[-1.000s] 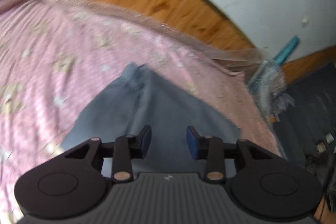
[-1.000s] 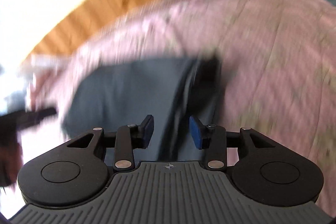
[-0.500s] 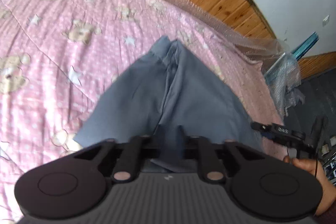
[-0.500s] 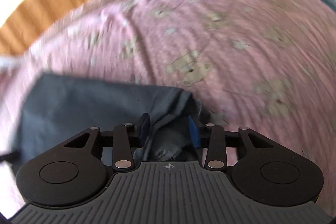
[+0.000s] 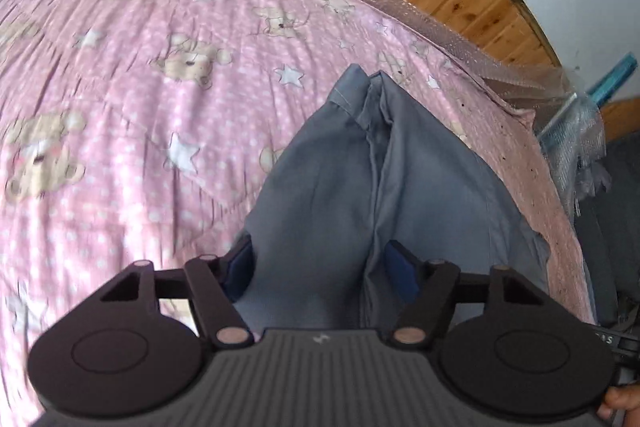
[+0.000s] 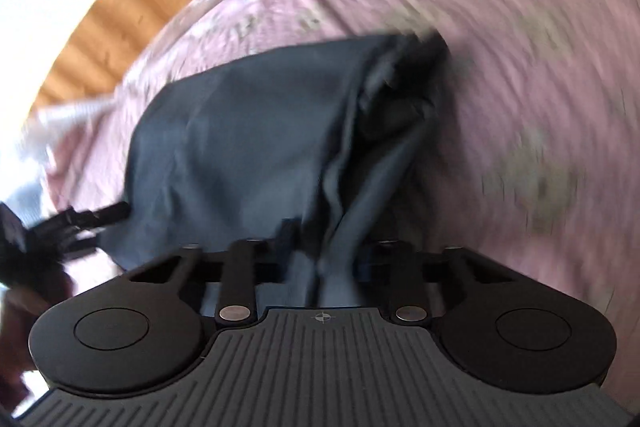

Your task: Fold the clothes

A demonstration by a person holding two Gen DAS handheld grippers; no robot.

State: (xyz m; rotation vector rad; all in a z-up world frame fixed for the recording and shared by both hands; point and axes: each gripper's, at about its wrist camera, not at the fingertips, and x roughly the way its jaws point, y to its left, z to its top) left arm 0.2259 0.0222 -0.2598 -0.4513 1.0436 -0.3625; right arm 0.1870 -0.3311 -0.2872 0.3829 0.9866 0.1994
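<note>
Grey garment (image 5: 340,195) near bedspread (image 5: 120,107) edge; left gripper (image 5: 320,269) just spread, straddling cloth; right gripper (image 6: 320,251) just clamped on bunched fold. Risk: uneven pull skewing crease.

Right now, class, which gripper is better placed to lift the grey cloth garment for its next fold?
Right. The right gripper has just closed on the grey cloth garment; the left gripper straddles it, jaws opening.
</note>
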